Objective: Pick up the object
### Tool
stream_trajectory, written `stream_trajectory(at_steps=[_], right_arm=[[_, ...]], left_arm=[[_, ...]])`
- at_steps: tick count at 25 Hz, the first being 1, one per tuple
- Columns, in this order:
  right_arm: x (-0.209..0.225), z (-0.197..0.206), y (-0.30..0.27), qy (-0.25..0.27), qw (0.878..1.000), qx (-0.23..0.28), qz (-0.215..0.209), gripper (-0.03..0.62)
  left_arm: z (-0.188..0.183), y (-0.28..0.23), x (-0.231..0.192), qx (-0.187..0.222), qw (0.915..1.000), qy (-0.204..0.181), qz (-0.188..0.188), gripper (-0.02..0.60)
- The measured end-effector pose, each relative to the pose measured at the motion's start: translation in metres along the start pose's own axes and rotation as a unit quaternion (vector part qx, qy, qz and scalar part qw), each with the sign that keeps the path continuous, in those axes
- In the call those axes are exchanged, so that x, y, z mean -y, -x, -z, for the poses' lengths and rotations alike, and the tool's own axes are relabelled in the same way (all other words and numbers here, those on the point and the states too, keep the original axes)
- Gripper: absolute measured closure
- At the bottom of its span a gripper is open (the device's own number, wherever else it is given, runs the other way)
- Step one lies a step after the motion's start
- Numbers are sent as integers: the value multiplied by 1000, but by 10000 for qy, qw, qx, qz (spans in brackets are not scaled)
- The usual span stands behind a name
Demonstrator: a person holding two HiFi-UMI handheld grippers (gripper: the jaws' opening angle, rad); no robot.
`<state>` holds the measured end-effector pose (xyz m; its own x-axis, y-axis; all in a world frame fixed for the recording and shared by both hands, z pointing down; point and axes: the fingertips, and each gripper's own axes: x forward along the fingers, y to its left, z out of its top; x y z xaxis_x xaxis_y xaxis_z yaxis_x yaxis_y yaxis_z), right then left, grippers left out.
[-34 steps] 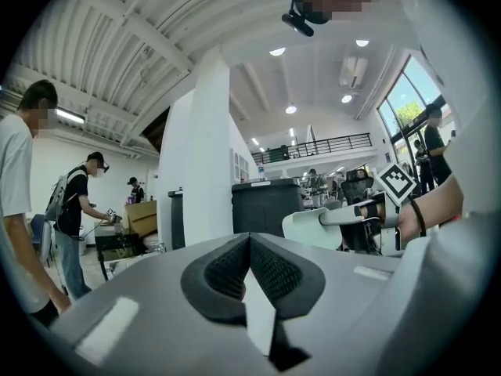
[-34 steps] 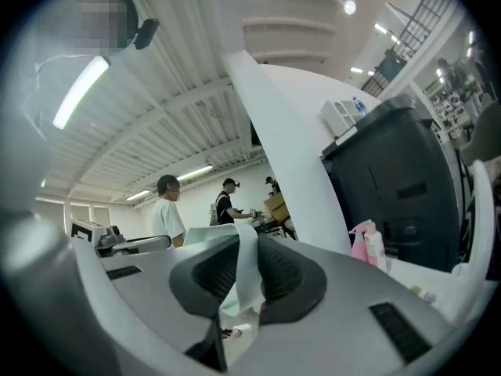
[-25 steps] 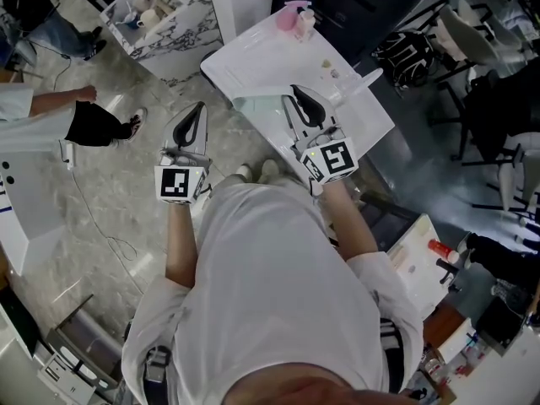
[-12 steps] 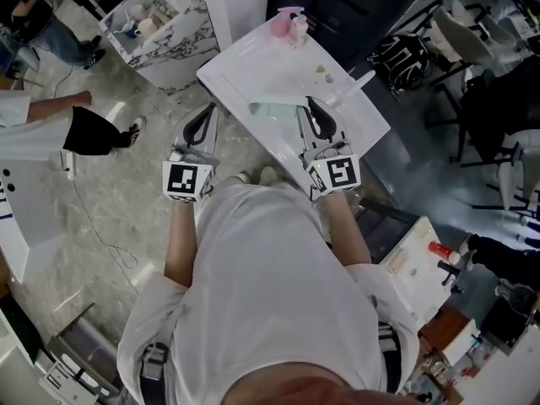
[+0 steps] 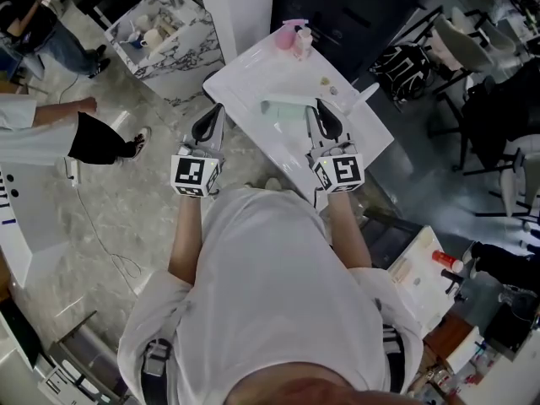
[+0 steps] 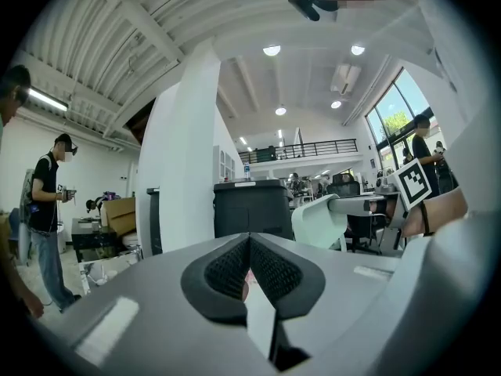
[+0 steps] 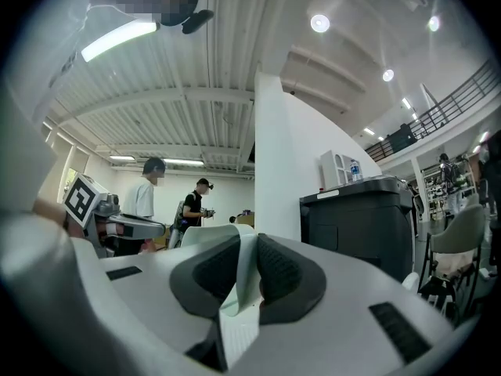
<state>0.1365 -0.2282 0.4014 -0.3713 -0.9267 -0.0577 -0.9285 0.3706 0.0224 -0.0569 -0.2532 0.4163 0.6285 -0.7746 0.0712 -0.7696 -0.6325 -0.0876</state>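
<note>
We see the right tongs (image 5: 323,112) narrowed onto the pale green object (image 5: 283,108), with one edge of it pinched between the dark pads (image 7: 286,276). The rest of the object reaches out to the left over the white surface (image 5: 253,70); we cannot tell whether it touches. The left tongs (image 5: 215,115) are pressed together with nothing between them, just off the surface's left edge, above the marbled floor (image 5: 126,209). A pink bottle (image 5: 287,34) stands at the far corner.
</note>
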Motion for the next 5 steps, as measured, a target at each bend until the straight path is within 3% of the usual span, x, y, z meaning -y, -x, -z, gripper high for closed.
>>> stream_trajectory(at_steps=[5], right_arm=[[-6, -3, -8, 26, 10000, -5, 37, 537]], left_arm=[[0, 7, -17, -38, 9999, 38, -104, 581]])
